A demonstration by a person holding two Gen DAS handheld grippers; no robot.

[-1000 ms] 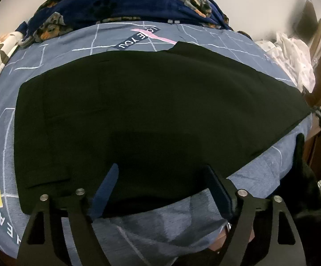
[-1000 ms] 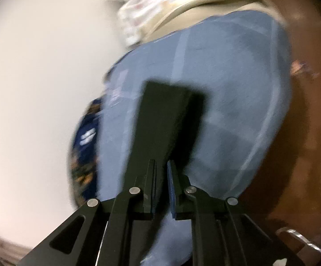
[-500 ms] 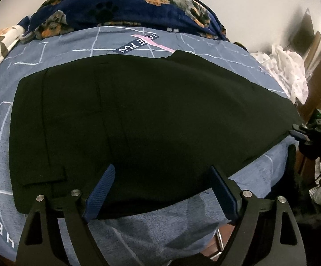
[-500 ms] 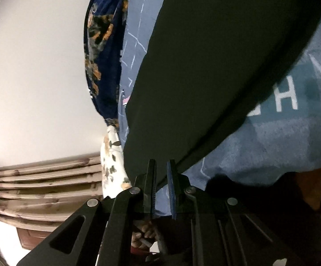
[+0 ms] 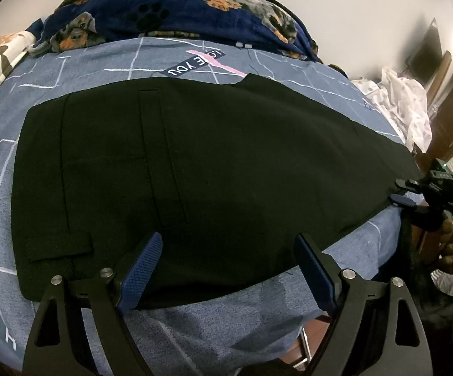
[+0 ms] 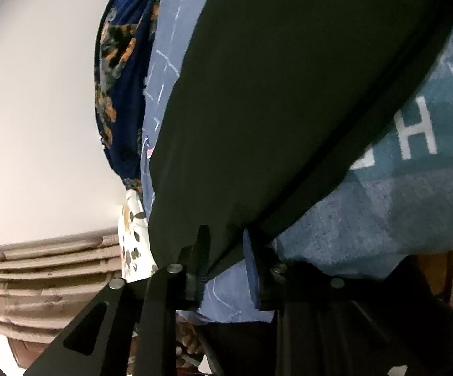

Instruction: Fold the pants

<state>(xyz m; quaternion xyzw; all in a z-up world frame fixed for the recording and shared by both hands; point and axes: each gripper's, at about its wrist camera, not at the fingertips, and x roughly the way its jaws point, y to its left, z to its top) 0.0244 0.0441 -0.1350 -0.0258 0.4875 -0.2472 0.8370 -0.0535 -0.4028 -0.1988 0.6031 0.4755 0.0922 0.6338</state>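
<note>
Your left gripper (image 5: pixel 226 266), fingers spread, hovers over smooth black pants (image 5: pixel 195 163); your right gripper (image 6: pixel 226 250), parted, straddles their hem.

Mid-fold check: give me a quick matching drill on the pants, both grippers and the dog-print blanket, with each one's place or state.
Things:
1. pants
2. left gripper
3. right gripper
4. dog-print blanket

States:
A. bunched at the bed's far side
B. jaws wide open over the near edge
C. spread flat on the blue sheet
D. at the leg hem, jaws partly open

Pairs: 1-C, 2-B, 3-D, 4-A
</note>
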